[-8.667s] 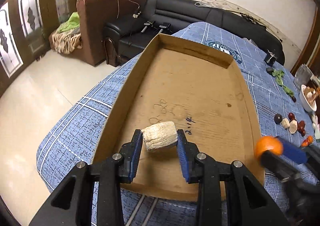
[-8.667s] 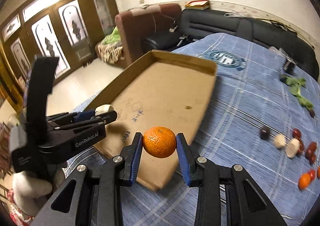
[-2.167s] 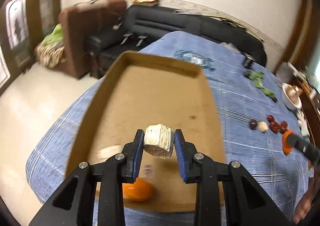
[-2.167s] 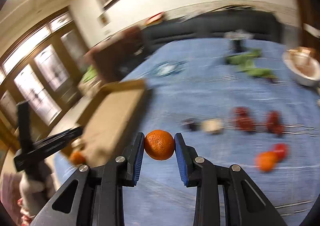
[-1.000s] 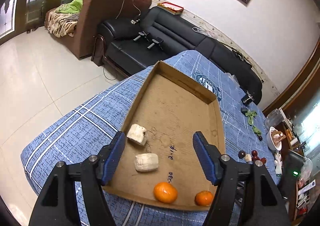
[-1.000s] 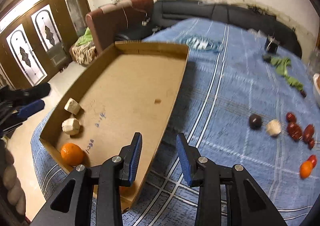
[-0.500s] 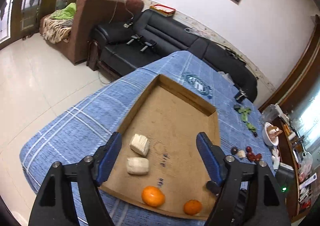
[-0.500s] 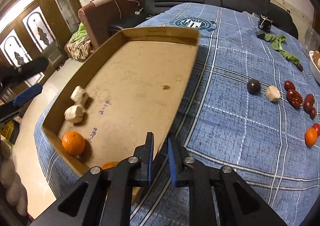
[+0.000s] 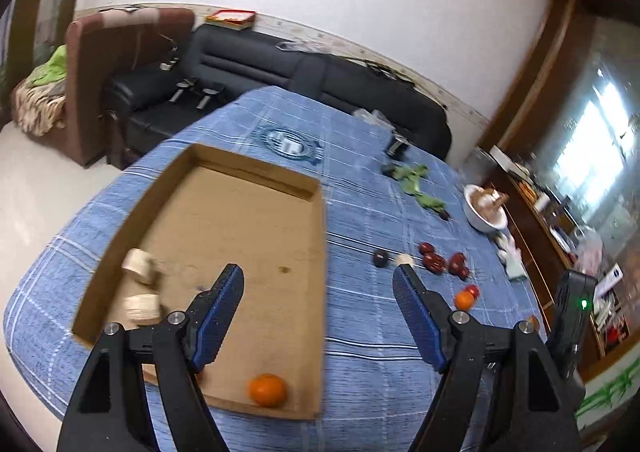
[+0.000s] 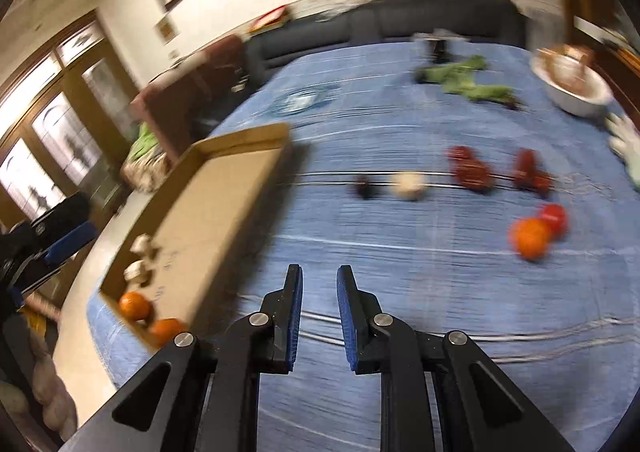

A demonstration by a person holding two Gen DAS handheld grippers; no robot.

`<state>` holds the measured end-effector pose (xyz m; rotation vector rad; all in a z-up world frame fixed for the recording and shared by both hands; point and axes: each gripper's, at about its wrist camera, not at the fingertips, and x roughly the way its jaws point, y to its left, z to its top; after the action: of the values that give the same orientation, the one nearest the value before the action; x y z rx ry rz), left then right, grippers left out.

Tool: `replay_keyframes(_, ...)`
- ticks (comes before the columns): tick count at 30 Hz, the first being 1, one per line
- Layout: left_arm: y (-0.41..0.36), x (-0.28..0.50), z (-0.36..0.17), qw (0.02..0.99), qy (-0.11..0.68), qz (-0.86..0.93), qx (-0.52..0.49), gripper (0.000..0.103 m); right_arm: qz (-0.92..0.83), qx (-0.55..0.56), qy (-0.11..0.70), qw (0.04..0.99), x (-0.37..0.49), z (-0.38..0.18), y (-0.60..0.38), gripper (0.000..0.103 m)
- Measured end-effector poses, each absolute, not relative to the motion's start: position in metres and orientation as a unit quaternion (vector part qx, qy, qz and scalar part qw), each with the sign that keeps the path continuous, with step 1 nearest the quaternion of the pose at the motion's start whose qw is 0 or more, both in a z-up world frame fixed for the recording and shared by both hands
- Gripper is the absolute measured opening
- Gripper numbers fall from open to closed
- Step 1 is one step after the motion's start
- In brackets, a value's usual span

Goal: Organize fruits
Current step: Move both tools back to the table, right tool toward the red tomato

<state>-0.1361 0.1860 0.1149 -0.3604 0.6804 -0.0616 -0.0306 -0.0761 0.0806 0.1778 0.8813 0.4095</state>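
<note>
A shallow cardboard tray (image 9: 312,252) lies on the blue checked cloth. It holds two pale chunks (image 9: 140,272) at its left and an orange (image 9: 268,390) at its near edge; the right wrist view shows two oranges (image 10: 136,306) there. My left gripper (image 9: 318,284) is wide open and empty above the tray's right side. My right gripper (image 10: 319,280) is empty, its jaws a narrow gap apart, over bare cloth. Loose fruit lies to the right: an orange (image 10: 530,238), a red fruit (image 10: 554,216), dark red pieces (image 10: 472,170), a dark plum (image 10: 366,186) and a pale chunk (image 10: 410,184).
A white bowl (image 9: 486,212) and green leaves (image 9: 416,184) lie at the far right of the table. A black sofa (image 9: 320,80) and brown armchair (image 9: 120,52) stand behind. A black device (image 9: 572,316) with a green light is at the right edge.
Both held items were set in the tray and both grippers opened. In the last second both views have swung right toward the loose fruit; the right gripper's jaws stand narrower than a second ago.
</note>
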Motion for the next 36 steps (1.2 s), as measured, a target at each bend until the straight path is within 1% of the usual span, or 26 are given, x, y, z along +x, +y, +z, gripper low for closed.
replay_keyframes(6, 0.159, -0.127, 0.115, 0.925, 0.342, -0.044, -0.158, 0.076, 0.085, 0.129, 0.411, 0.898, -0.019, 0.078, -0.19, 0.021)
replay_keyframes(10, 0.144, -0.113, 0.108, 0.919, 0.359, -0.046, -0.155, 0.076, 0.049, 0.161, 0.409, 0.897, -0.009, 0.075, -0.235, 0.021)
replay_keyframes(12, 0.134, -0.106, 0.105, 0.917, 0.366, -0.05, -0.151, 0.076, 0.048, 0.167, 0.405, 0.898, -0.003, 0.075, -0.244, 0.026)
replay_keyframes(15, 0.116, -0.097, 0.099, 0.915, 0.376, -0.059, -0.135, 0.076, 0.055, 0.171, 0.399, 0.899, 0.007, 0.075, -0.245, 0.034)
replay_keyframes(17, 0.105, -0.089, 0.094, 0.912, 0.385, -0.063, -0.124, 0.076, 0.066, 0.17, 0.399, 0.899, 0.015, 0.075, -0.24, 0.035)
replay_keyframes(25, 0.068, -0.056, 0.077, 0.903, 0.41, -0.08, -0.102, 0.076, 0.108, 0.167, 0.419, 0.886, 0.051, 0.055, -0.217, 0.035)
replay_keyframes(32, 0.044, -0.042, 0.054, 0.894, 0.427, -0.11, -0.085, 0.076, 0.121, 0.171, 0.412, 0.887, 0.056, 0.037, -0.22, 0.035)
replay_keyframes(36, 0.032, -0.036, 0.046, 0.895, 0.426, -0.109, -0.068, 0.076, 0.132, 0.177, 0.408, 0.886, 0.057, 0.036, -0.22, 0.035)
